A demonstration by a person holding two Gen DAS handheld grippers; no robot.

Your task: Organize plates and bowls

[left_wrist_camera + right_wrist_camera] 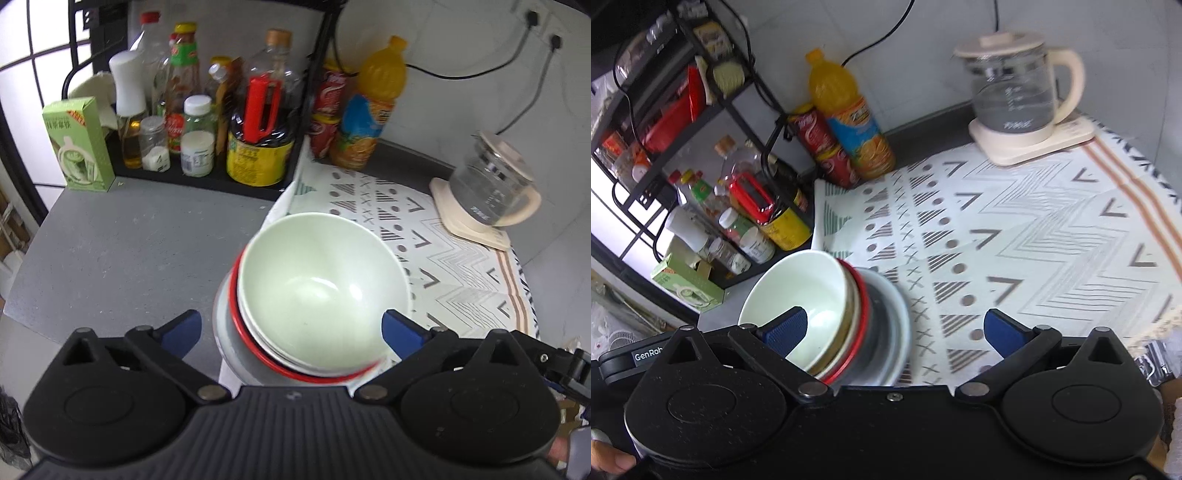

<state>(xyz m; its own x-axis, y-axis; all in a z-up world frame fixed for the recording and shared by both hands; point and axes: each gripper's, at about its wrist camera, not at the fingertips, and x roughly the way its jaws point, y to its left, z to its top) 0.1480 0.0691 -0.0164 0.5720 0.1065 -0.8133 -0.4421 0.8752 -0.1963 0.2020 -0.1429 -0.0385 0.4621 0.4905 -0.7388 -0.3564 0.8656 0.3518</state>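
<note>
A stack of dishes stands where the patterned cloth [443, 258] meets the grey counter [129, 240]. A pale green bowl [321, 291] sits on top, a red-rimmed bowl [258, 354] under it, and grey-white plates [236, 332] at the bottom. My left gripper [293, 330] hangs open above the stack, its blue pads [184, 328] wide on either side and not pressing on anything. In the right wrist view the same green bowl [805, 291] and plates [890, 321] lie low left. My right gripper [894, 328] is open, its left pad [786, 328] over the bowl, and nothing is gripped.
A glass kettle [1015, 92] on a cream base stands at the back right of the cloth. An orange juice bottle [369, 110] and red cans [328, 110] line the wall. A black rack [207, 181] of condiment bottles and a green box [79, 144] fill the back left.
</note>
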